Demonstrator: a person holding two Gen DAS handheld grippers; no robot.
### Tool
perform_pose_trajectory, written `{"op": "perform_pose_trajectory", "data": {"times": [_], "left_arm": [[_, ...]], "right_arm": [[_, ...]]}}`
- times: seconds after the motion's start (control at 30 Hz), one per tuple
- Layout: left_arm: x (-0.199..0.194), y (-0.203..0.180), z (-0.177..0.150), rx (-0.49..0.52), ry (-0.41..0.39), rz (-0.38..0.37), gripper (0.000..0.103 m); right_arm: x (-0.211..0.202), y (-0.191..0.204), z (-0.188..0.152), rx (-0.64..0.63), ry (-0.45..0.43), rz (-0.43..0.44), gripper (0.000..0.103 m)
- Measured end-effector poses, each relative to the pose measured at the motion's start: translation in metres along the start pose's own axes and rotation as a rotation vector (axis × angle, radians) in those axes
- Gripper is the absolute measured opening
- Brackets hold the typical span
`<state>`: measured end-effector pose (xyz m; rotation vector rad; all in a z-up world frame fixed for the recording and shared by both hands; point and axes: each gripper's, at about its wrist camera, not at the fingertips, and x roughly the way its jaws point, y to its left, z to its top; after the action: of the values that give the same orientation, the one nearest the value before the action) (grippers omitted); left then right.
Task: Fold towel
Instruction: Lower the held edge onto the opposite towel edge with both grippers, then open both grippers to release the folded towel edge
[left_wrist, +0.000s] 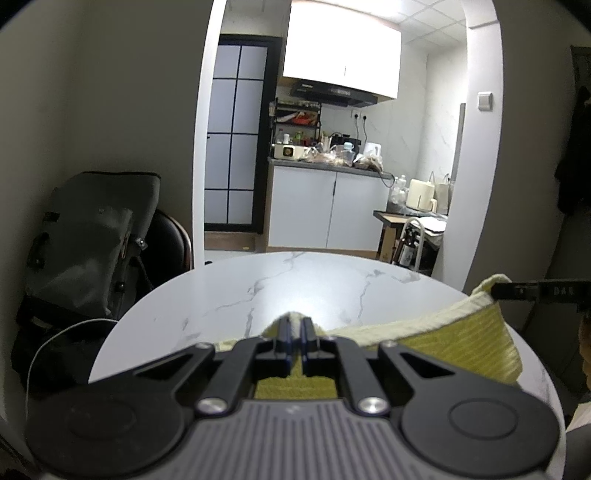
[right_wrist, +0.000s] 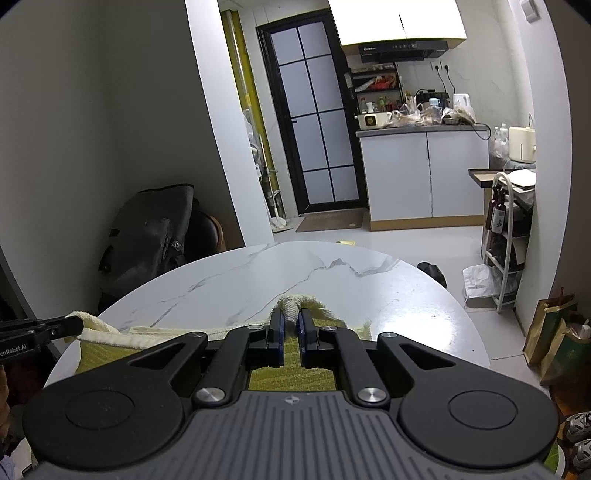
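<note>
A yellow-green towel (left_wrist: 443, 343) with a pale cream edge hangs stretched between my two grippers, lifted above the round white marble table (left_wrist: 258, 291). My left gripper (left_wrist: 295, 323) is shut on one towel corner. My right gripper (right_wrist: 290, 314) is shut on the other corner. In the left wrist view the right gripper's fingertip (left_wrist: 502, 290) pinches the towel at the far right. In the right wrist view the left gripper's fingertip (right_wrist: 70, 326) holds the towel (right_wrist: 110, 345) at the far left, over the table (right_wrist: 258, 280).
A dark bag on a chair (left_wrist: 92, 243) stands left of the table. Behind is a kitchen with white cabinets (right_wrist: 424, 177) and a white rack with bottles (right_wrist: 506, 229). Paper bags (right_wrist: 554, 339) sit on the floor at right.
</note>
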<state>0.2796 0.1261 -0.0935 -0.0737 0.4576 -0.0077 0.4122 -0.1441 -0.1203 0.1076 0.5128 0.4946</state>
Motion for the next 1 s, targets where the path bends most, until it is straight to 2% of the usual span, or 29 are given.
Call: {"op": "perform_pose_trajectory", "data": {"times": [0.33,0.57,0.7,0.8,1.0], "left_arm": [[0.021,0.003,0.0,-0.009,0.044,0.017,0.006],[0.032,0.01,0.001,-0.032,0.059,0.059,0.017],[0.034,0.014,0.002,-0.027,0.062,0.08,0.022],[0.034,0.016,0.001,-0.024,0.064,0.088,0.025],[0.034,0.018,0.001,-0.016,0.07,0.105,0.031]], "right_arm": [[0.034,-0.002,0.002,0.003,0.071,-0.033,0.009],[0.043,-0.004,0.001,0.042,0.07,-0.044,0.012],[0.044,-0.006,0.001,0.065,0.051,-0.051,0.036],[0.042,-0.009,0.002,0.083,0.026,-0.059,0.037],[0.045,-0.01,-0.003,0.082,0.031,-0.069,0.037]]}}
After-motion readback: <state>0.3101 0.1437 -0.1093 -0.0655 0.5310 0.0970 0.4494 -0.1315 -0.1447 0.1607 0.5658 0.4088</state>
